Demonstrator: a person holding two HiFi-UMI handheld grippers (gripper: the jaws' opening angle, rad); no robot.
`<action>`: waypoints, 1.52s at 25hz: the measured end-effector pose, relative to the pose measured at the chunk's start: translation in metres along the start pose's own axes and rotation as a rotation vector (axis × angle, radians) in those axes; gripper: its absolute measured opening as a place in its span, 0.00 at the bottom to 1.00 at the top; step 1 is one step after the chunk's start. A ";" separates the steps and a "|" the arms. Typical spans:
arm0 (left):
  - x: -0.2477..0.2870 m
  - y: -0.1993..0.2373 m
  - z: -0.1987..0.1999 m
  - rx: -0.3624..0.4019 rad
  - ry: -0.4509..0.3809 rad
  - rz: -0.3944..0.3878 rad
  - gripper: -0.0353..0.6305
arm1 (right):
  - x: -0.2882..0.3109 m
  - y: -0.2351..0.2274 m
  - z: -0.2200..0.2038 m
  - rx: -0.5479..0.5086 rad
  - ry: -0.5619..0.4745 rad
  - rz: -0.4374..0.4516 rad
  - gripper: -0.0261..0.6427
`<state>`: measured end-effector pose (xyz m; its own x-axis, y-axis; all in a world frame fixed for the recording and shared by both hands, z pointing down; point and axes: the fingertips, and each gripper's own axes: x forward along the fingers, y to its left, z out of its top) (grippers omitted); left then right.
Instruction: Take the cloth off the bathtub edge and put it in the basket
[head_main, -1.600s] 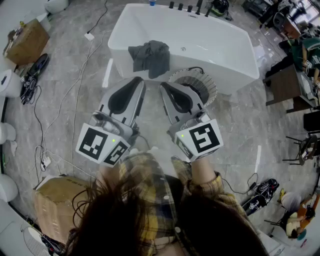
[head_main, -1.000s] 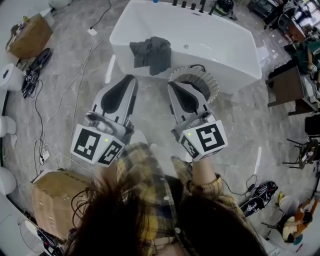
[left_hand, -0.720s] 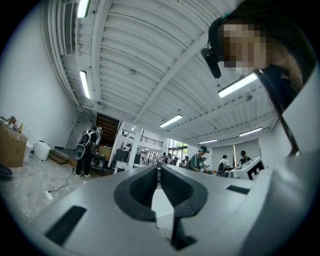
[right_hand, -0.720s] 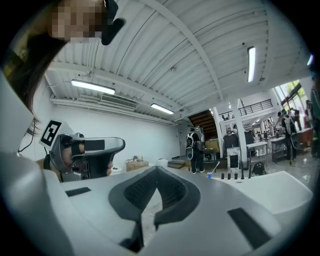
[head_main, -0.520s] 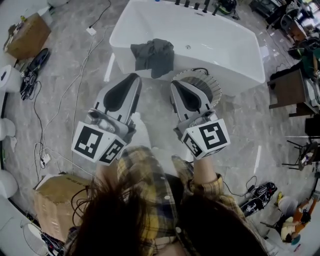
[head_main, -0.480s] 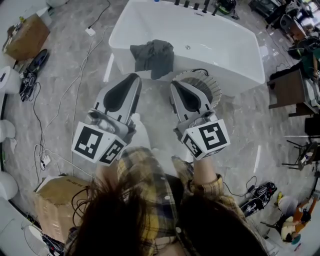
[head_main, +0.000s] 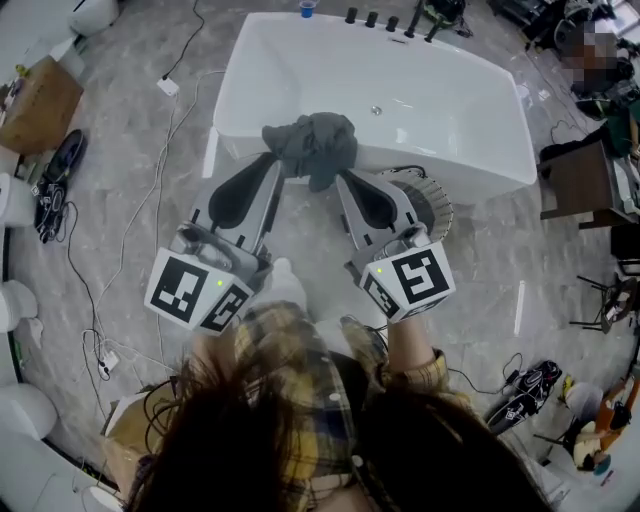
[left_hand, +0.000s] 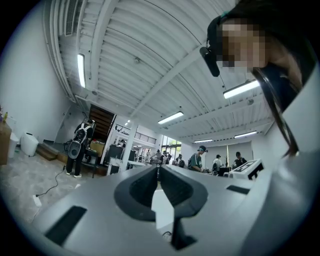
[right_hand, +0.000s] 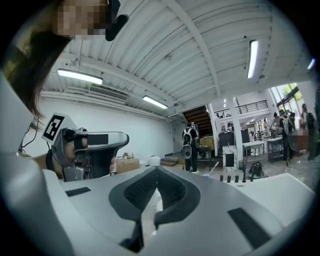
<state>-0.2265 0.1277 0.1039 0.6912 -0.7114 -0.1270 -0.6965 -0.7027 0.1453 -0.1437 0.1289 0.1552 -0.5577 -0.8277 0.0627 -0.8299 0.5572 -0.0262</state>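
We find the cloth (head_main: 312, 145), dark grey and bunched, draped over the near edge of the white bathtub (head_main: 450, 120). It sits about midway along that edge, and part of it hangs down the outer wall. It is not in the basket (head_main: 433, 204). The basket is round with a pale ribbed wall. It stands on the grey marbled floor (head_main: 480, 260) against the tub's near side, right of the cloth, and is partly covered by the right tool (head_main: 343, 179).

Both tools point toward the tub. The left tool (head_main: 274, 160) has its tip at the lower left margin of the cloth. The right tool's tip lies just below the hanging fold. From the head view we cannot tell whether either tip touches the fabric. The left gripper view shows that tool's jaws pressed together with nothing between them, and the right gripper view shows the same for the right tool.

Further out, we note dark taps (head_main: 378, 19) and a blue cup (head_main: 306, 9) at the far end of the tub. A cardboard box (head_main: 38, 100) stands on the floor at far left.
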 end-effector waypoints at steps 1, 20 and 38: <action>0.005 0.011 0.001 -0.002 0.002 -0.005 0.10 | 0.011 -0.002 0.001 0.002 -0.001 -0.004 0.06; 0.045 0.116 -0.012 -0.067 0.054 -0.104 0.10 | 0.106 -0.030 -0.015 0.066 0.066 -0.133 0.06; 0.161 0.173 -0.027 -0.072 0.064 -0.031 0.10 | 0.180 -0.140 -0.020 0.081 0.102 -0.090 0.06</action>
<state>-0.2308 -0.1080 0.1351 0.7247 -0.6855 -0.0703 -0.6606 -0.7201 0.2124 -0.1279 -0.0965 0.1900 -0.4798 -0.8608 0.1696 -0.8774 0.4702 -0.0956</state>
